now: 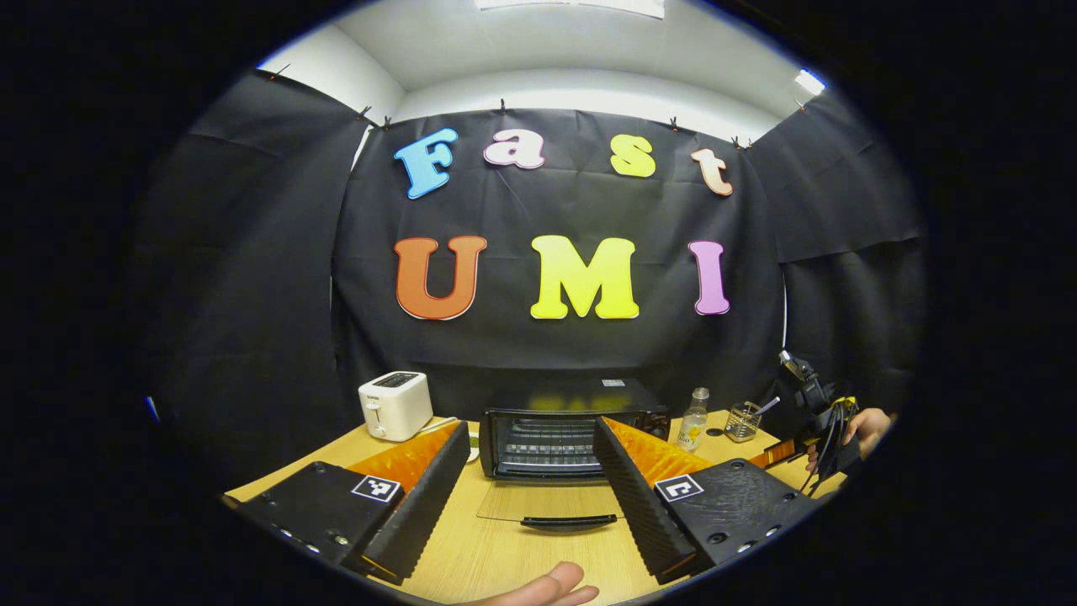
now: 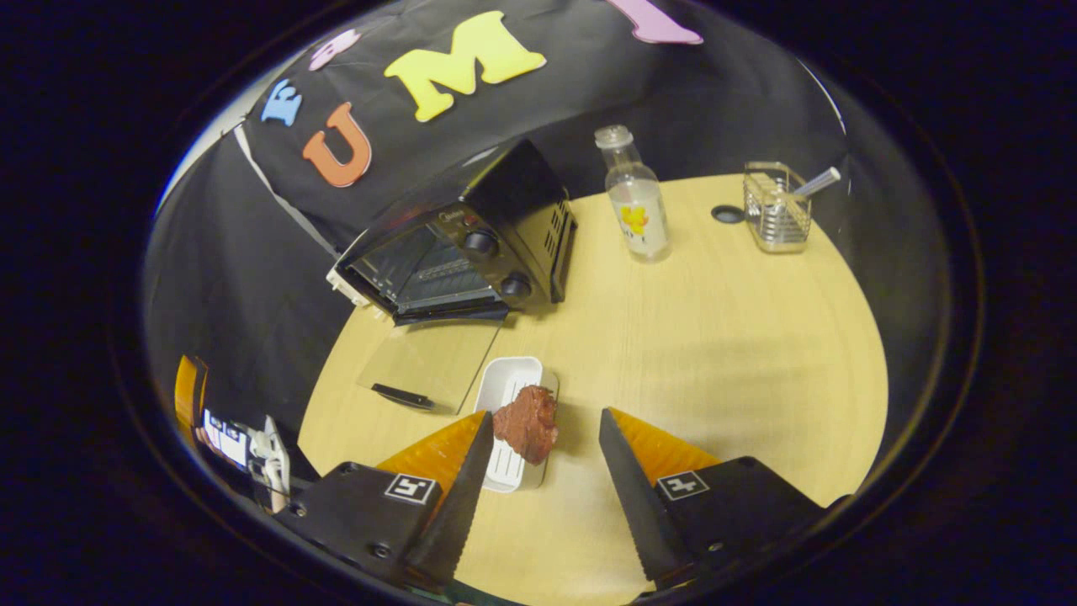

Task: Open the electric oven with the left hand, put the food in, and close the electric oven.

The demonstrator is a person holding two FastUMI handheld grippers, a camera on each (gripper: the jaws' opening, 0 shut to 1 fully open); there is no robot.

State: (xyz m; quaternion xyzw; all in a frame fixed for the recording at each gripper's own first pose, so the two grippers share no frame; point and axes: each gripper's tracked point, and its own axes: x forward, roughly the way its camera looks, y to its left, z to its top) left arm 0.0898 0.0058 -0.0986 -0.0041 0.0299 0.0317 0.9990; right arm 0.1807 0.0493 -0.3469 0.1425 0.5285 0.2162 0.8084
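The black electric oven stands at the back of the wooden table, its glass door folded down flat with the handle toward me. My left gripper is open and apart from the door, its fingers framing the oven mouth. In the right gripper view the oven is open too. A brown chunk of food lies on a white tray beside the door. My right gripper hangs open over it, the food close to the left finger.
A white toaster stands left of the oven. A clear bottle, a wire holder and a small black disc are at the back right. A fingertip shows at the near edge.
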